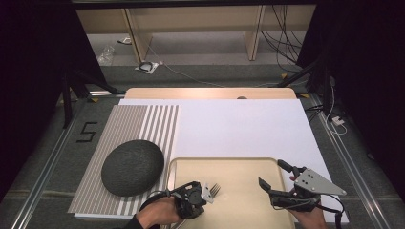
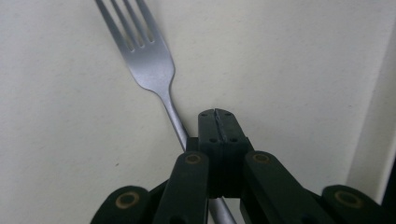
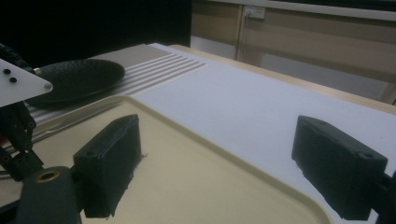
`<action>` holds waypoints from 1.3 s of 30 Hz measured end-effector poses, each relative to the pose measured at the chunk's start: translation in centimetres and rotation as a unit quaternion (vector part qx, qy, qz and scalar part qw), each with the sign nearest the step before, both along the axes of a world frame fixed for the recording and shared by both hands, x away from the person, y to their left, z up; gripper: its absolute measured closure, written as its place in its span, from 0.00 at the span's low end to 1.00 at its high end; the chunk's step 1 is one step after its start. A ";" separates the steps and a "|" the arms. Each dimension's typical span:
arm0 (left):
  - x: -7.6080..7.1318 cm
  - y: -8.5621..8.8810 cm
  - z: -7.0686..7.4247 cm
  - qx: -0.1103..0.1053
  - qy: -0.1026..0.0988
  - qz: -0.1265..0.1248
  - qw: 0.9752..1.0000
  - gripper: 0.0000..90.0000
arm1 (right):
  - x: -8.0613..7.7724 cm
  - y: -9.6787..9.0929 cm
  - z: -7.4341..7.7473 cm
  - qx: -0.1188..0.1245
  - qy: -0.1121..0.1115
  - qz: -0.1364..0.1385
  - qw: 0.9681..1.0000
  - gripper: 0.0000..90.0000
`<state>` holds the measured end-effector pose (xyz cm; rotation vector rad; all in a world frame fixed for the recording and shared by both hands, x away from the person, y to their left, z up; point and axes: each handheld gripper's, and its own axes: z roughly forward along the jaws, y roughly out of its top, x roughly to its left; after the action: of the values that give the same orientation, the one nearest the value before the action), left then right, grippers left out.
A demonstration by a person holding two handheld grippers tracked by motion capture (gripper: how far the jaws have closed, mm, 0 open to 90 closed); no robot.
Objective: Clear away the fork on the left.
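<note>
1. The surface (image 1: 239,124), white over most of its top, stretched well ahead of both claws; a striped mat (image 1: 143,124) covered its part ahead of and outward from the left claw
2. The cream tray (image 1: 239,164) lay directly beneath both claws, its bare floor running between them and its rim just past the right claw's tips
3. The dark round plate (image 1: 132,167) rested on the striped mat, beside the left claw on its outer side and apart from the tray; nothing lay on it
4. The right claw (image 1: 273,175) hovered over the tray with its jaws wide apart and nothing between them, well apart from the fork
5. The left claw (image 2: 218,127) was clamped tight on the fork's handle, pads pressed together around the thin stem
6. The fork (image 2: 149,60) reached forward out of the left claw, tines ahead of the tips and over the tray floor; whether it touched the tray could not be told
7. Judged from this, the grasp was done; carrying the fork off the tray and setting it down, perhaps by the plate, was still left
8. The only readable mark was a black "5" (image 1: 88,132) on the floor, far outward of the left claw; no brand showed on the fork
</note>
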<state>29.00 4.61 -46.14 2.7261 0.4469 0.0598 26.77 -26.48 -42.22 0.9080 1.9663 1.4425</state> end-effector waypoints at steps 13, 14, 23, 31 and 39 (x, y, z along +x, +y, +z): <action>1.1 1.9 0.0 0.001 -0.007 0.040 0.999 0.99 | 0.0 0.0 0.0 0.001 0.000 0.000 1.000 0.18; 1.2 2.0 0.0 0.000 -0.008 0.042 0.999 0.99 | 0.0 0.0 0.0 0.001 0.000 0.000 1.000 0.18; 1.6 3.2 -0.1 -0.004 -0.011 0.062 0.998 0.99 | 0.0 0.0 0.0 0.001 0.000 0.000 1.000 0.18; 1.9 4.2 -0.1 -0.005 -0.013 0.077 0.997 0.99 | 0.0 0.0 0.0 0.001 0.000 0.000 1.000 0.18; 1.9 4.8 -0.1 -0.005 -0.014 0.084 0.996 0.99 | 0.0 0.0 0.0 0.001 -0.001 0.000 1.000 0.18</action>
<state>30.93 9.37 -46.25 2.6692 0.6644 0.1393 26.75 -26.50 -42.19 0.9074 1.9650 1.4447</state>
